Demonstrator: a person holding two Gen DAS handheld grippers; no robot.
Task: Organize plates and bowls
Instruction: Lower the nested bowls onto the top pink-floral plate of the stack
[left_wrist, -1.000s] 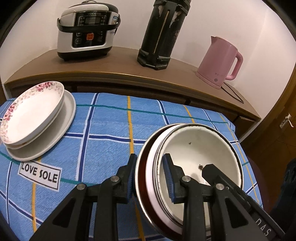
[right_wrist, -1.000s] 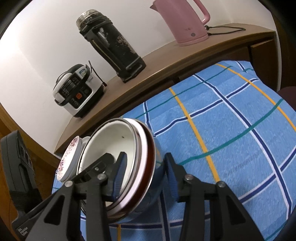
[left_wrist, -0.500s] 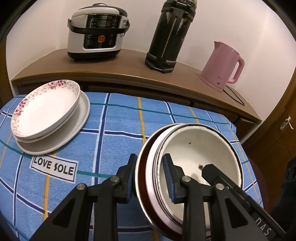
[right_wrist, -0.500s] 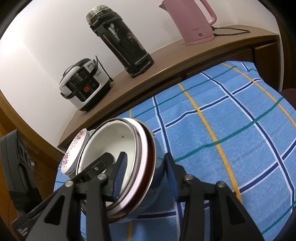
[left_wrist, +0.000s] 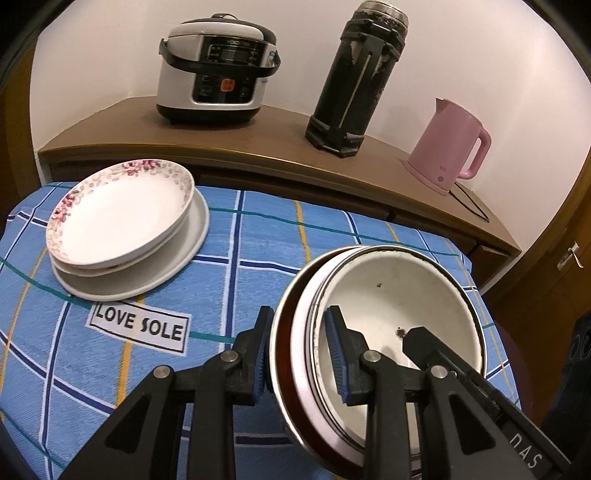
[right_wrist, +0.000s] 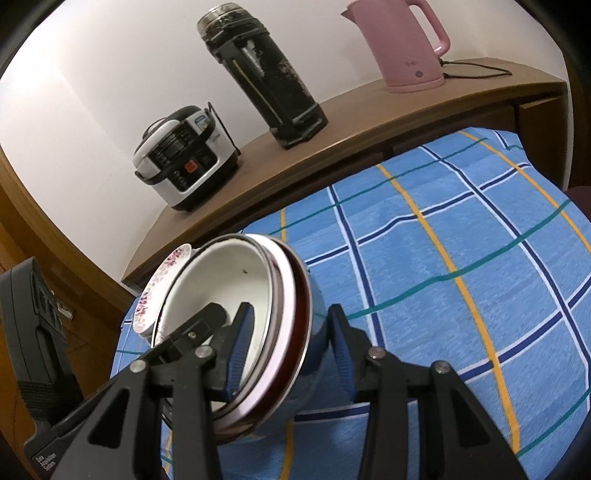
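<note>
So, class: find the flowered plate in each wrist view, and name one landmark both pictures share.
Left wrist view: flowered plate sits upper left, stacked on a plain white plate on the blue checked cloth.
Right wrist view: only its rim shows at left, mostly hidden behind the held bowls.
Shared landmark: the rice cooker on the wooden shelf.

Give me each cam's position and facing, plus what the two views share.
Left wrist: sits on the left claw, looks down its fingers across the tablecloth toward the shelf; own fingers clamp the near-left rim of the bowls; right claw's tip pokes in.
Right wrist: sits on the right claw, faces left-back; own fingers clamp the bowls' right wall.
Shared: bowls, plates, cooker, flask, kettle.
</note>
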